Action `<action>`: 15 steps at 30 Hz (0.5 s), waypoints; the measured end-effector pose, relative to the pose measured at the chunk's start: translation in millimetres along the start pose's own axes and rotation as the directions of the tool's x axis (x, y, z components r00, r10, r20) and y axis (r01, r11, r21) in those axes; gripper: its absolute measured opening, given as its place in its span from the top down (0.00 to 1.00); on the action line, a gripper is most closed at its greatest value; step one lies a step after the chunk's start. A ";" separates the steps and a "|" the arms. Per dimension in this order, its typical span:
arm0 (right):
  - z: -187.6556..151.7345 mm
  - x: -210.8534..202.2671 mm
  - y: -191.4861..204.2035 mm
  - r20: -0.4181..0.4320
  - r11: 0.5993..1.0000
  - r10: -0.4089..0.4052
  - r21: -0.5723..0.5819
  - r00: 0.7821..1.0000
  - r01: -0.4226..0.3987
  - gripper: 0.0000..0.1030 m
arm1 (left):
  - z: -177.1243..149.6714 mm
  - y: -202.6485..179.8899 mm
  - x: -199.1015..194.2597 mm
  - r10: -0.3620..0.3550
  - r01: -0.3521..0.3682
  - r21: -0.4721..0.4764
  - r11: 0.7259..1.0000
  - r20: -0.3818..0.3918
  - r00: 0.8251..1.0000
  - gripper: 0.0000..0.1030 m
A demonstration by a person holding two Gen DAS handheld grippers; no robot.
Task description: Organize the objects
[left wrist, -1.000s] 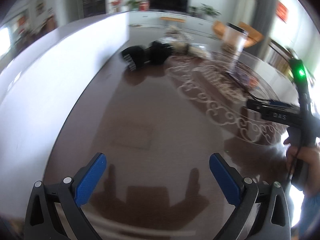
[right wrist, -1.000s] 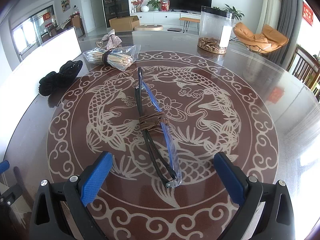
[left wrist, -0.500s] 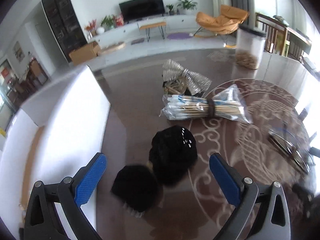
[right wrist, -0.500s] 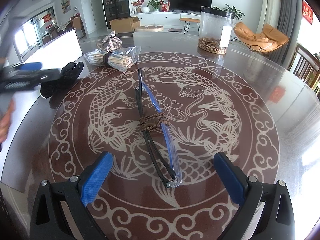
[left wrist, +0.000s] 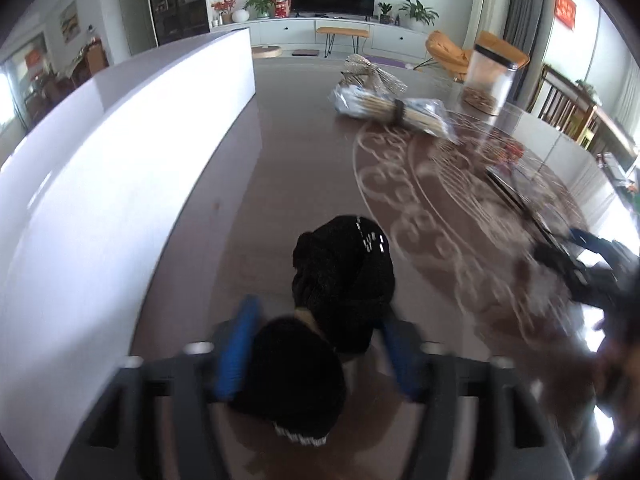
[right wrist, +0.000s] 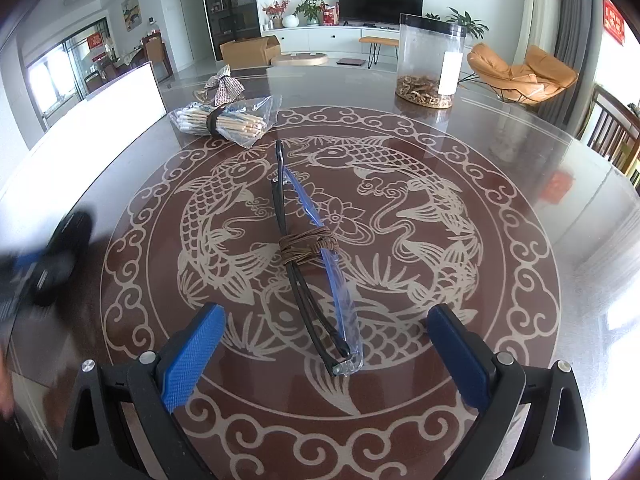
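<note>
A black fuzzy bow-shaped clip (left wrist: 340,292) lies on the brown table next to the white box wall. My left gripper (left wrist: 320,354) has its blue pads on either side of the clip's near lobe; the frame is blurred and the jaws stand narrower than before. My right gripper (right wrist: 326,354) is open and empty, its pads astride the near end of a bundle of black and blue sticks (right wrist: 308,256) tied with brown cord. A plastic-wrapped bundle of wooden sticks (right wrist: 224,122) lies farther back, also in the left wrist view (left wrist: 394,110).
A tall white box (left wrist: 120,168) stands along the table's left edge. A clear jar (right wrist: 430,62) with brown bits stands at the back. A silver bow (right wrist: 226,88) lies behind the wrapped sticks. The right gripper shows blurred at the right of the left wrist view (left wrist: 588,268).
My left gripper swung from the bare table to the black clip, moved down over it, and its jaws narrowed around the near lobe. The right gripper has stayed still.
</note>
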State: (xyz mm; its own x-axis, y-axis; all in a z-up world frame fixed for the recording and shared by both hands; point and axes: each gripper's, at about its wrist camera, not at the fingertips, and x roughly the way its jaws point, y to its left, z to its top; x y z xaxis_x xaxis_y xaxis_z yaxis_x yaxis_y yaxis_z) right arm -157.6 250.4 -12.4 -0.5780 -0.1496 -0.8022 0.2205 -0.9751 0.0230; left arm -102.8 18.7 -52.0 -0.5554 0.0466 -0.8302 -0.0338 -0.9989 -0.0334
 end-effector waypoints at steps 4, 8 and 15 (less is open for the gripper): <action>0.0 1.8 1.1 -0.005 1.000 -0.008 -0.004 1.000 0.008 0.02 | -11.8 10.2 -9.2 0.005 -0.004 -0.024 1.000 0.030 1.000 0.15; 1.0 3.2 0.5 -0.007 1.000 -0.014 -0.007 1.000 0.014 0.02 | -18.3 -1.1 7.2 0.026 -0.025 0.039 0.999 -0.025 0.999 0.13; 14.7 3.7 -4.2 -0.052 0.995 0.097 -0.025 0.994 -0.099 0.02 | -25.5 3.9 0.1 0.024 -0.024 0.035 0.999 0.024 0.999 0.27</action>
State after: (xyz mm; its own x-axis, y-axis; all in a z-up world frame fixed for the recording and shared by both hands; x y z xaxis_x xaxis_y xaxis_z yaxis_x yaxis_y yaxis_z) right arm -172.2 251.6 -6.8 -0.5118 -0.2351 -0.8263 0.2962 -0.9511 0.0871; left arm -81.8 14.6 -66.4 -0.5755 0.0232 -0.8175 -0.0493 -0.9988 0.0063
